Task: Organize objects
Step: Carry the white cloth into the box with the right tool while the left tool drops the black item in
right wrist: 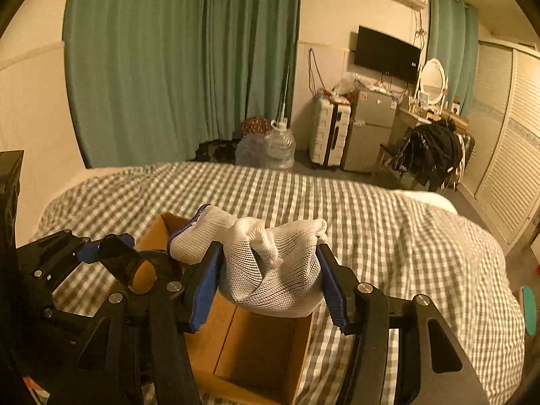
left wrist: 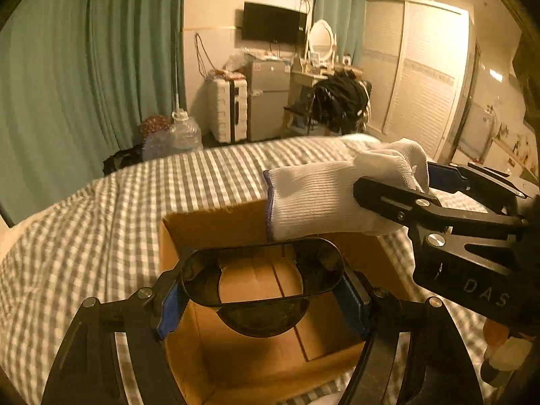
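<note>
An open cardboard box [left wrist: 256,347] sits on the checked bed; it also shows in the right wrist view [right wrist: 266,347]. My left gripper [left wrist: 261,298] is shut on a dark oval glasses case [left wrist: 261,271], held open end forward over the box; the case also shows in the right wrist view [right wrist: 128,263]. My right gripper [right wrist: 268,281] is shut on a bunched white knit glove [right wrist: 270,263] above the box. In the left wrist view the glove [left wrist: 320,199] hangs over the box's far right edge, held by the right gripper [left wrist: 418,182].
The grey-and-white checked bedspread [right wrist: 371,222] surrounds the box. Beyond the bed stand green curtains [right wrist: 168,67], water jugs [right wrist: 280,145], a white suitcase [right wrist: 329,135], a small fridge [right wrist: 368,128] and a chair with dark clothes [right wrist: 432,155].
</note>
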A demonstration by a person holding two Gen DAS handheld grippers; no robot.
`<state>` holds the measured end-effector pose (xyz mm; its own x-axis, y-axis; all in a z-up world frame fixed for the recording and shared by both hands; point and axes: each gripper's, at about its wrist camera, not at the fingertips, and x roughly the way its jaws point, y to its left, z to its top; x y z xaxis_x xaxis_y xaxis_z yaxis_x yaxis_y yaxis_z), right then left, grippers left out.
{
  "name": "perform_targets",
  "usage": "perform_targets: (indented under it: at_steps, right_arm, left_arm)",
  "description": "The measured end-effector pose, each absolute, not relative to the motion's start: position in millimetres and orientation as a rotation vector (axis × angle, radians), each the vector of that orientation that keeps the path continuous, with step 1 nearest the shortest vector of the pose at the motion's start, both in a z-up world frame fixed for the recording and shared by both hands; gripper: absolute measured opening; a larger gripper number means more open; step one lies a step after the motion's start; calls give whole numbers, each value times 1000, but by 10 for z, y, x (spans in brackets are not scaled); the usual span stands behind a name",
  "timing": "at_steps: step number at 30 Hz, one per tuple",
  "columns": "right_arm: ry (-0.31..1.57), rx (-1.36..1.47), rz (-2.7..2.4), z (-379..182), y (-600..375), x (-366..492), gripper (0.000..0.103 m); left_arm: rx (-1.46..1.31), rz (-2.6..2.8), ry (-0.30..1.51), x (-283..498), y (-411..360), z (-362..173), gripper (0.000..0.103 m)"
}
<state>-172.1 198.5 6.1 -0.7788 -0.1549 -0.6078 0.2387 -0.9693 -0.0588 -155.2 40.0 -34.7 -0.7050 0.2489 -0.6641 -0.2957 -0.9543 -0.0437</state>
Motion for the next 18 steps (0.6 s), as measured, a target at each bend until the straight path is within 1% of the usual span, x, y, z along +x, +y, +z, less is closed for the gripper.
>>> perform_targets:
  at_steps: [3,7,8,9,10,11,12,18]
  right_arm:
    - [188,1012,-2744,-204,2010,-1868,55]
    - [107,1080,-2705,-421,2104,-1970,58]
    - [98,1077,-2707,-409,2116,-1971,59]
    - [81,1065,-2708,-392,2143,-1948,63]
    - [62,1048,-2715,-374,2180,-1928,66]
    - [53,1033,-2725,-339,2191,-1899,74]
    - [49,1020,-2737,-297,2197,-1863,79]
    - [19,930,-2794,69,2294,-1572,80]
  left_arm:
    - [-1051,2631,102,-1601,419,-521,77]
    - [-1046,2647,145,-1574,453,-599,78]
    - [-1046,2643,141,-1563,450,-590,80]
    - [-1047,2638,131,-1558,445,-568,86]
    - [-1035,2645,112,-1527,428,-529,89]
    - [-1025,2653,104,-1511,410,-509,95]
    - [-1014,2665,96,-1488,398,-460,98]
    - [-1000,2709,80,-1266,282,-168,98]
